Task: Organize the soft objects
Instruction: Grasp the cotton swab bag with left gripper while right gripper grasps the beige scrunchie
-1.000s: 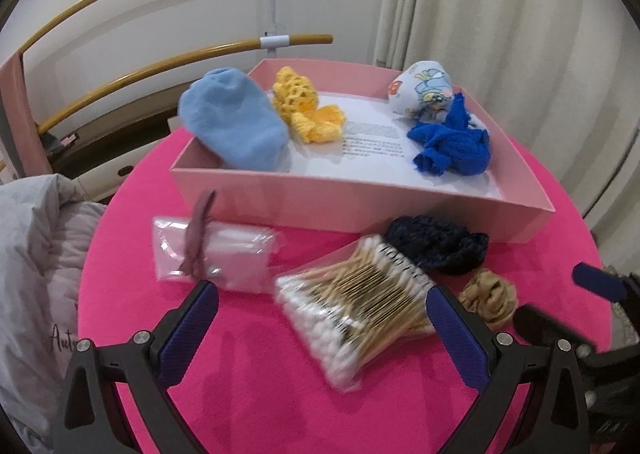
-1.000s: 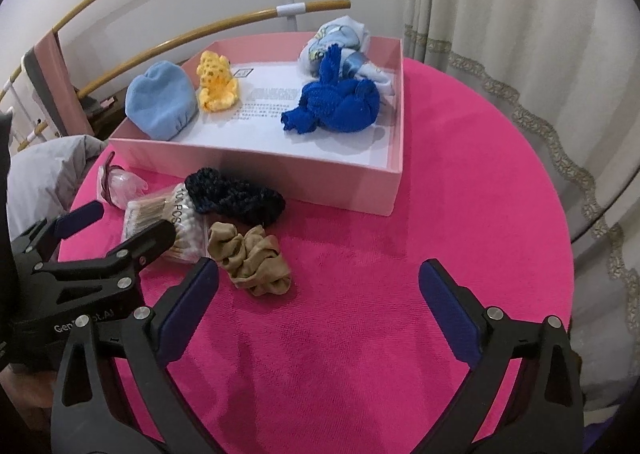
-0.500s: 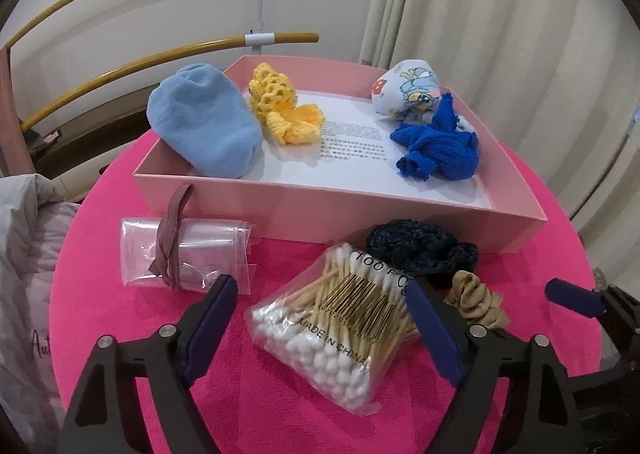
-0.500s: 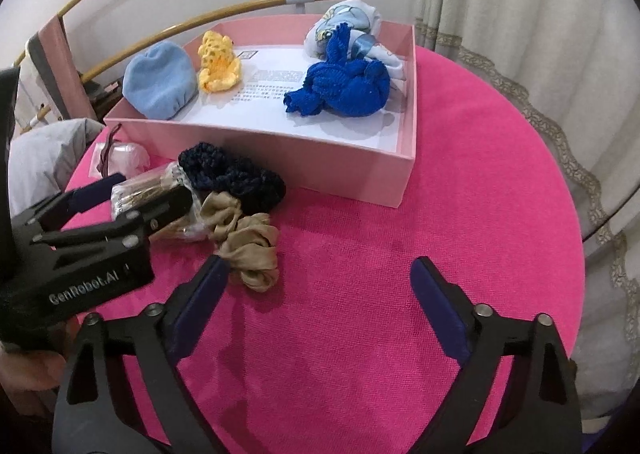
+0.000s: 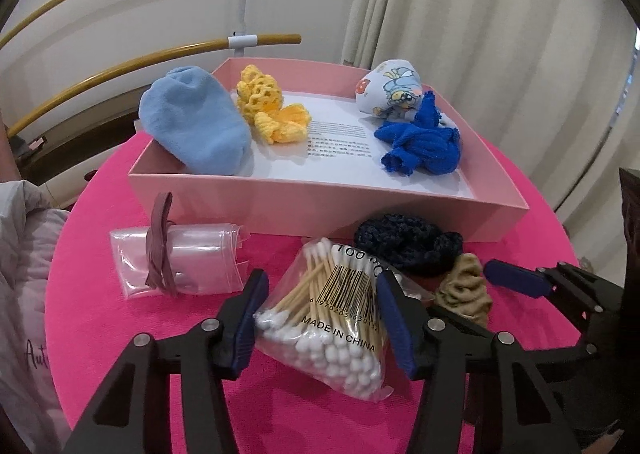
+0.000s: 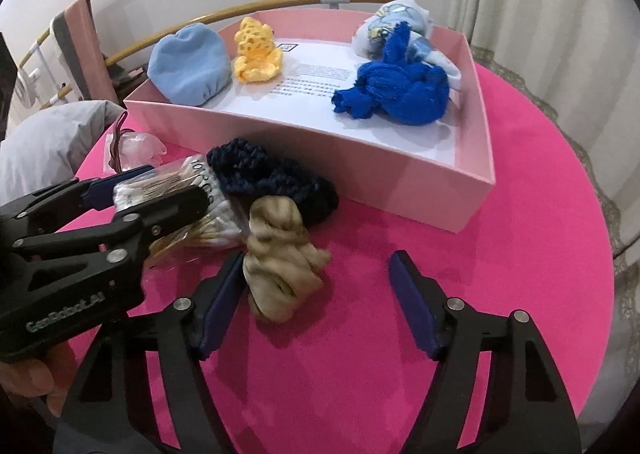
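Note:
A pink tray (image 5: 320, 209) on the pink round table holds a light blue sock (image 5: 192, 125), a yellow crochet piece (image 5: 272, 109), a printed white sock (image 5: 390, 87) and a royal blue cloth (image 5: 424, 143). In front of it lie a bag of cotton swabs (image 5: 332, 306), a dark navy scrunchie (image 5: 408, 244) and a tan scrunchie (image 6: 280, 262). My left gripper (image 5: 320, 310) straddles the swab bag, its pads touching or nearly touching the bag's sides. My right gripper (image 6: 316, 294) is open, its left finger beside the tan scrunchie.
A rolled clear plastic bag with a brown band (image 5: 176, 258) lies left of the swabs. Grey fabric (image 5: 24, 278) hangs at the table's left edge. Curved yellow rails (image 5: 152, 53) and curtains (image 5: 480, 13) stand behind the table.
My left gripper moved forward and narrowed around the swab bag. My right gripper moved forward and left, bringing the tan scrunchie close to its left finger.

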The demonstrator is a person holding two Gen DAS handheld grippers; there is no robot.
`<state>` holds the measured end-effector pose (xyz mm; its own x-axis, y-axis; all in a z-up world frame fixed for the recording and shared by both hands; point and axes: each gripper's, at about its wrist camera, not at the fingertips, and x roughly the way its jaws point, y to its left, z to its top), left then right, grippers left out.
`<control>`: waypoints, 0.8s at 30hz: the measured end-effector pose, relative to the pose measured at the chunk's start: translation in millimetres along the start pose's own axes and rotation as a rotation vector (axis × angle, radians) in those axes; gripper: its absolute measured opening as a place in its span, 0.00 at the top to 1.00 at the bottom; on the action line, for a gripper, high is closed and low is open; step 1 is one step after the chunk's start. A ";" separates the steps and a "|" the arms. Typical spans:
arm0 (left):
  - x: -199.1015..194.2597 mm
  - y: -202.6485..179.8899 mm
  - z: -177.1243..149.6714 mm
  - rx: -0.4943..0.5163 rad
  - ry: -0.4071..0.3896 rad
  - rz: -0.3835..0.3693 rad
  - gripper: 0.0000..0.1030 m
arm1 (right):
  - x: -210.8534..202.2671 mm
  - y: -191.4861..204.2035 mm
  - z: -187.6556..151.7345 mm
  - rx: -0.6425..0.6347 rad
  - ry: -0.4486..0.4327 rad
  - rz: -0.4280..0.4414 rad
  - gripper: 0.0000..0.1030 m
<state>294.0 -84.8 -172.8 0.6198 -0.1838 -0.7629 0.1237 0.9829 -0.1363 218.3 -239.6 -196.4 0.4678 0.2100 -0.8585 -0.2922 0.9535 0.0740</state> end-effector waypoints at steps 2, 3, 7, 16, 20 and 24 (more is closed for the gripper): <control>0.8 -2.6 0.5 0.004 -0.001 0.023 0.40 | -2.1 -2.0 0.8 0.008 -0.002 0.000 0.57; 1.3 -3.1 0.5 0.003 0.000 0.027 0.39 | -3.7 -3.0 0.5 0.011 0.001 0.002 0.63; 3.1 -8.4 -0.6 0.020 0.005 -0.004 0.54 | -9.1 -7.0 -6.7 0.016 0.013 -0.009 0.66; -14.6 -7.8 -5.6 0.035 0.000 -0.011 0.68 | -26.4 -14.2 -8.3 0.059 -0.020 0.033 0.75; -30.3 -3.5 -8.7 0.033 -0.005 -0.014 0.70 | -35.3 -15.3 -6.3 0.067 -0.032 0.048 0.75; -47.5 0.7 -10.2 0.028 -0.019 -0.015 0.74 | -43.8 -11.5 -4.2 0.061 -0.045 0.060 0.75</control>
<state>256.8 -75.3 -143.1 0.6320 -0.1989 -0.7490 0.1545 0.9794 -0.1297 197.6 -260.6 -161.7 0.4885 0.2758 -0.8279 -0.2700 0.9499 0.1571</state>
